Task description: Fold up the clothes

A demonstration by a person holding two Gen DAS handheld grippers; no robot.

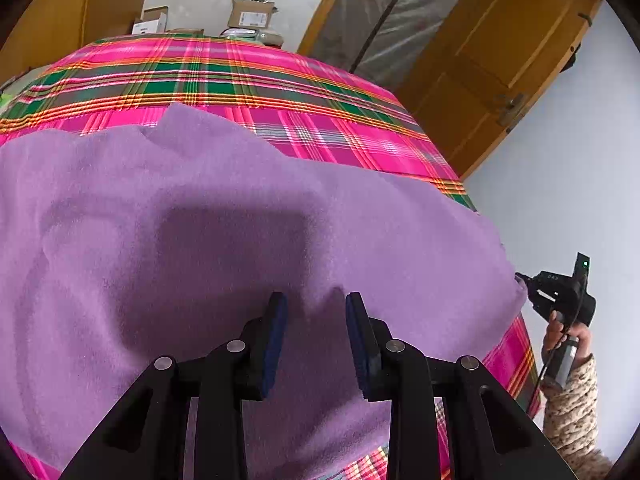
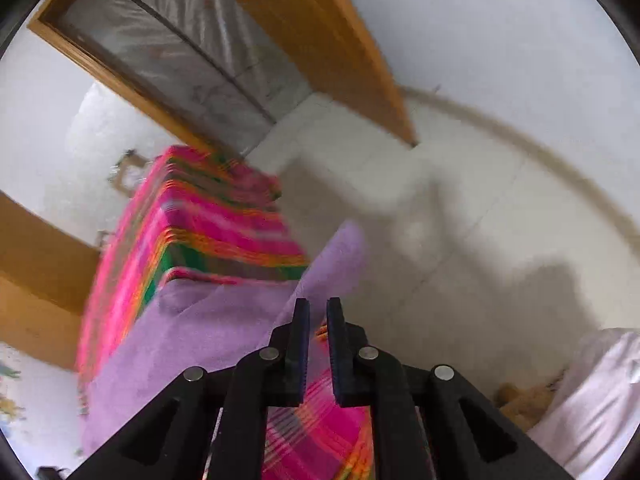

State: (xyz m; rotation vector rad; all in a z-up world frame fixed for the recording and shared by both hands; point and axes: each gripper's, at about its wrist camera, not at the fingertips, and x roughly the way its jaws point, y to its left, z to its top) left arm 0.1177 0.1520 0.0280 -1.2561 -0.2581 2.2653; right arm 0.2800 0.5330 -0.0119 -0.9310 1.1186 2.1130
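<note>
The left gripper (image 1: 316,300) hovers low over a purple fleece garment (image 1: 224,216), its jaws open with a small raised ridge of the fabric between the padded tips but not pinched. In the left wrist view the right gripper (image 1: 524,280) sits at 3 o'clock, at the garment's far edge, held by a hand (image 1: 560,332) in a knitted sleeve (image 1: 572,408). In the blurred right wrist view the right gripper's jaws stand slightly apart, and a flap of the purple cloth rises just ahead of the tips toward 12 o'clock; whether they hold it I cannot tell.

The garment is spread over a desk covered with a pink, green and orange plaid cloth (image 1: 224,80). Cardboard boxes (image 1: 250,14) stand at the desk's far edge, at 12 o'clock. A wooden door (image 1: 500,64) stands open at 2 o'clock, against pale walls.

The fleece looks soft, matte and gently rumpled.
</note>
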